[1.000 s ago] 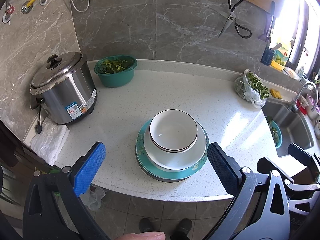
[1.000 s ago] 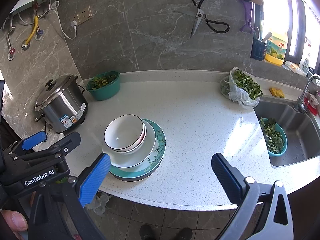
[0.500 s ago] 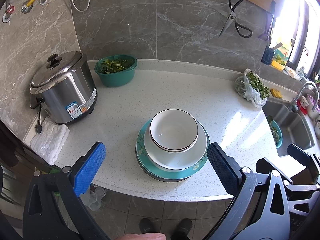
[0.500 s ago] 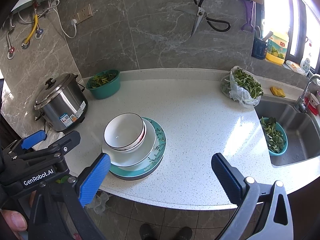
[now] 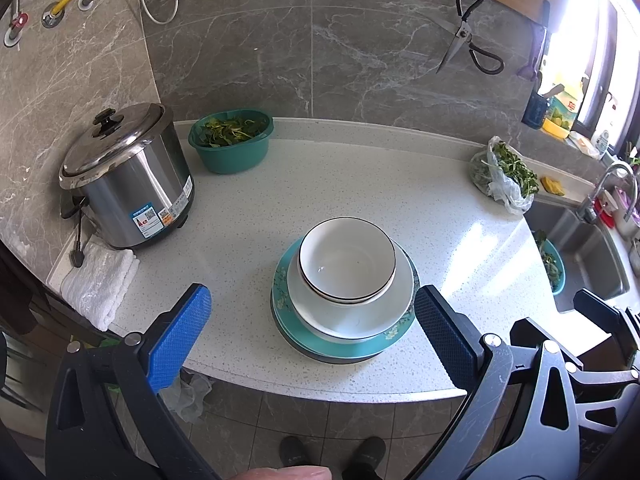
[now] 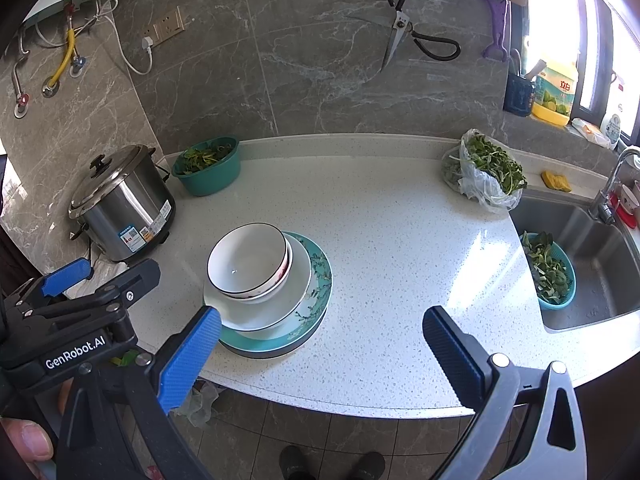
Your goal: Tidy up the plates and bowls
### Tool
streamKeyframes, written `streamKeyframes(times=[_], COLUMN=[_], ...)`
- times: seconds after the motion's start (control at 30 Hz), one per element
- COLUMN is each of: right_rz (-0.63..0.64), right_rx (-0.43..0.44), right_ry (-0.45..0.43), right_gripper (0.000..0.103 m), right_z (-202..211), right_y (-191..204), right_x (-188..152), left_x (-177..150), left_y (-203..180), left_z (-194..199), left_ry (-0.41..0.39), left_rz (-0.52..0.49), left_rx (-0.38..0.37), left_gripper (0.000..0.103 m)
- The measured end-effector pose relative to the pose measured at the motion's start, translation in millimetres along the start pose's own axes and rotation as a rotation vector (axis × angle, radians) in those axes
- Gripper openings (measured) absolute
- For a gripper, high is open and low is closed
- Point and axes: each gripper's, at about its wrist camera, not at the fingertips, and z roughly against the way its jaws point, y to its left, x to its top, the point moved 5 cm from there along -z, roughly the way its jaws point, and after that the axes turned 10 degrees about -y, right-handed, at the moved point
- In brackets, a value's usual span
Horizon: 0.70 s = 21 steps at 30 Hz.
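Plates and bowls stand as one stack near the front edge of the white speckled stone counter [image 5: 360, 184]: a black-rimmed white bowl [image 5: 347, 259] nested atop a broad white dish [image 5: 348, 316] and a teal flowered plate [image 6: 316, 300]. Over the last second nothing has shifted; the left gripper [image 5: 312, 328] and right gripper [image 6: 320, 344] still hover spread and empty, suggesting stacking is finished.

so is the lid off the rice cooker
No, the steel lid sits closed on the rice cooker in the left wrist view.
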Motion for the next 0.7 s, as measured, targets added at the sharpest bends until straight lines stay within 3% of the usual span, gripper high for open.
streamKeyframes(times=[0.7], right_rz=[-0.006], right_rx=[0.004], right_ry=[0.011], right_gripper=[0.103], right_z=[-0.8], right_y=[-3.2], right_x=[-8.2], left_x=[-2.0], left_y=[2.7], left_z=[2.3], left_ry=[-0.015], left_rz=[0.013], left_rx=[0.02], left_gripper=[0.103])
